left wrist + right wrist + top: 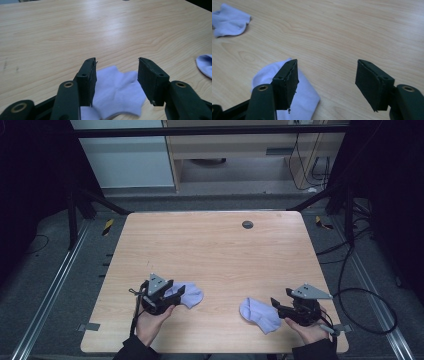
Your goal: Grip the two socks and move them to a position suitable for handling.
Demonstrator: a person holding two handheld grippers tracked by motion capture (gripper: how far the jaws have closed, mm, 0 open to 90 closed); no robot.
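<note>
Lilac socks, left sock (pixel 189 294) and right sock (pixel 260 314), are lain on the wooden tabletop (pixel 215 250); fingers of left gripper (pixel 116 75) and right gripper (pixel 327 77) are held released over them.

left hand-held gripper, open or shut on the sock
Open. The left hand-held gripper has its jaws standing apart above the pale sock, whose cloth shows untouched in the gap.

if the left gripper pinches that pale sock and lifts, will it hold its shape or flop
The sock will probably flop: it lies flat and creased like thin knit cloth. It looks light, so it should lift easily. Pushed, it would likely bunch on the table, not slide.
</note>
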